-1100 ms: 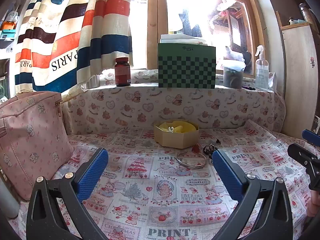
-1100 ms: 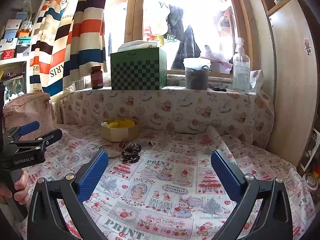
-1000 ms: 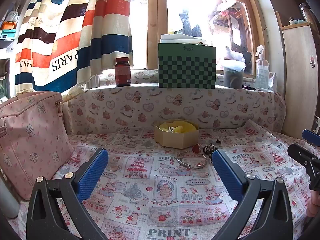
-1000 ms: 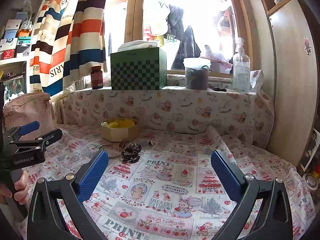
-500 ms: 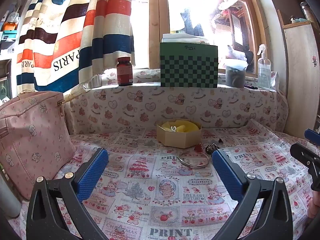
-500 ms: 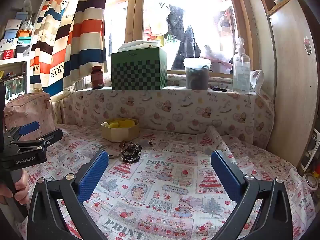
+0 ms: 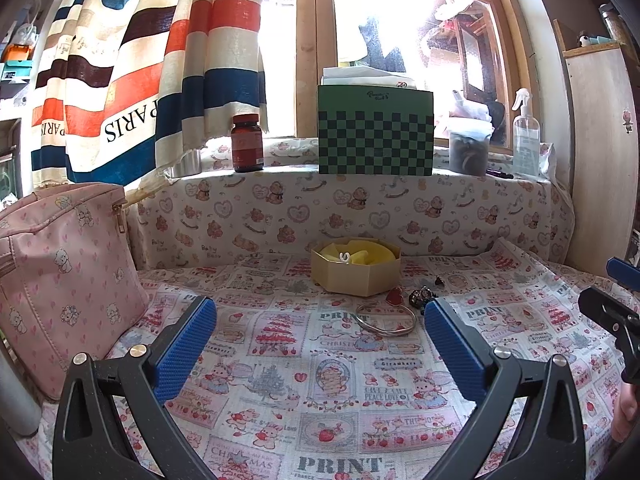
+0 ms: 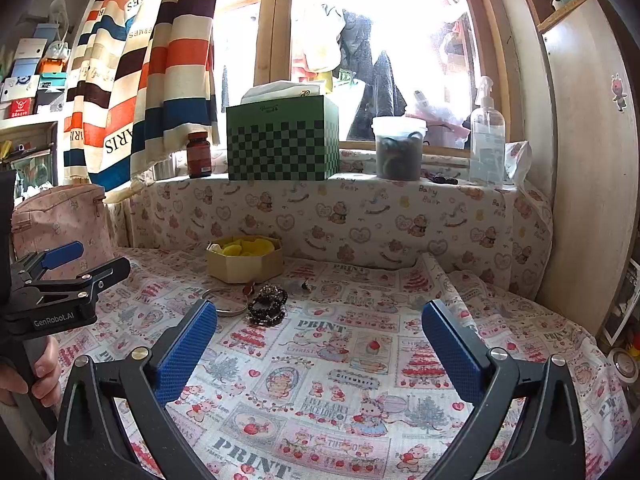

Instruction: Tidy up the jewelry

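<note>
On left gripper (image 8: 66,280): "GenRobot.AI" | curtain (image 7: 132,80): "PARIS" | cloth (image 7: 340,464): "PRINT" | both jaws apart, empty

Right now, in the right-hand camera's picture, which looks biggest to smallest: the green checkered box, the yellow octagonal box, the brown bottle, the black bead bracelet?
1. green checkered box
2. yellow octagonal box
3. black bead bracelet and brown bottle look about alike; the bottle stands farther back, so I will not rank them.

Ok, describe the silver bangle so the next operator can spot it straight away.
Find the octagonal cream box with yellow lining on the printed cloth. The bangle lies flat just in front of it, beside a red heart charm and dark beads: the only plain, thin metal hoop there.
</note>
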`<act>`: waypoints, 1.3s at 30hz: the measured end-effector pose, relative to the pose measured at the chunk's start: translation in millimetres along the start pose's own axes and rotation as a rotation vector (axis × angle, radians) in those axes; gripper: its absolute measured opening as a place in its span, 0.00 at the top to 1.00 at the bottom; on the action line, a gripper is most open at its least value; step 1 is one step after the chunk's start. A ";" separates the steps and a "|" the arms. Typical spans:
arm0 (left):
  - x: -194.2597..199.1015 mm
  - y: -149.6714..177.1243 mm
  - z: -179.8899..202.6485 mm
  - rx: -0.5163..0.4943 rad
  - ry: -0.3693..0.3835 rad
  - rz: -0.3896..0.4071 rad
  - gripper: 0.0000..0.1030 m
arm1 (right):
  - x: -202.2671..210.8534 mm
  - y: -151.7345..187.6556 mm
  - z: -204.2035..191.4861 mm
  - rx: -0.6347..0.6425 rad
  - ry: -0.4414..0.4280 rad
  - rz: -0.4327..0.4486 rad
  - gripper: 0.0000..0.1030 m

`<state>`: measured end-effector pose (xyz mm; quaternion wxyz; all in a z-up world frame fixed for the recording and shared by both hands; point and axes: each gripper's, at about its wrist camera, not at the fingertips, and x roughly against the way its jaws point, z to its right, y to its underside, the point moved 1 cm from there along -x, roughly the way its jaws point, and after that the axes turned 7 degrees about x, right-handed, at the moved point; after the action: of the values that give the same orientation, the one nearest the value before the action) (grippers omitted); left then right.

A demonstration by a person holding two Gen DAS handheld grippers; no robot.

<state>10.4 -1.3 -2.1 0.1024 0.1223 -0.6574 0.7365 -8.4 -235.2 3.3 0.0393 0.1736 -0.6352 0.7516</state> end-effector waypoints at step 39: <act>0.6 0.1 -1.9 0.006 -0.011 0.004 0.00 | -0.7 0.8 0.3 0.002 0.000 0.001 0.00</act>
<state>9.7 0.6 -2.2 0.0969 0.1252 -0.6558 0.7382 -7.8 -235.5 2.4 0.0389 0.1733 -0.6345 0.7522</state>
